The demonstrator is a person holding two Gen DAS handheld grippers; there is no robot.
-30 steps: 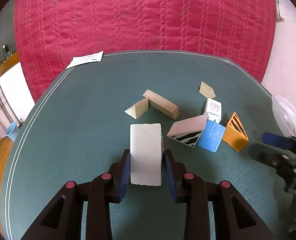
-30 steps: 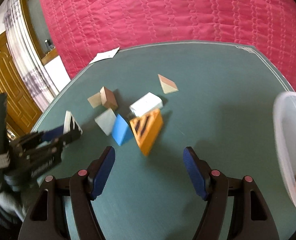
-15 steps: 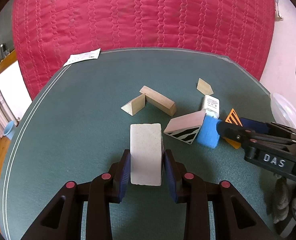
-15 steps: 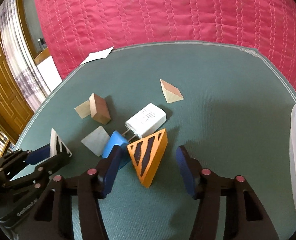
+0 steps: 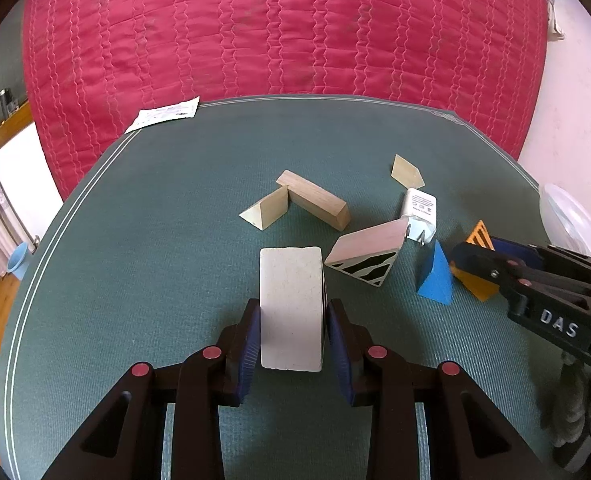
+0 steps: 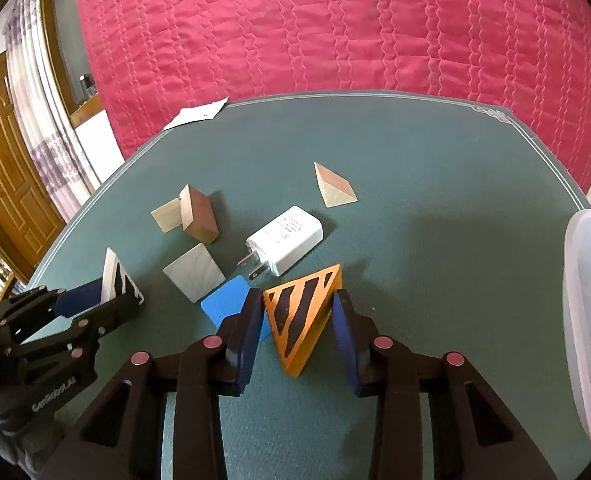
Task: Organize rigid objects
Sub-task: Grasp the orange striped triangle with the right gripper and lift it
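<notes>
My left gripper (image 5: 291, 336) is shut on a white block (image 5: 290, 304) with a striped side, held near the green table. My right gripper (image 6: 297, 320) has closed around an orange striped wedge (image 6: 301, 312), its pads touching both sides. A blue wedge (image 6: 227, 308) lies just left of it, also in the left wrist view (image 5: 435, 276). A white charger plug (image 6: 285, 244), a pale striped block (image 5: 365, 250), a wooden bar (image 5: 313, 204) and two wooden triangles (image 5: 265, 210) (image 6: 333, 188) lie behind on the table.
A clear plastic container (image 6: 587, 312) holding an orange piece stands at the table's right edge. A paper slip (image 5: 163, 114) lies at the far left edge. A red quilted bed (image 5: 287, 28) rises behind the table. A wooden door (image 6: 3, 168) is at left.
My right gripper has moved forward to the orange wedge and closed its fingers onto it. The blue wedge has shifted slightly. The left gripper has stayed holding the white block.
</notes>
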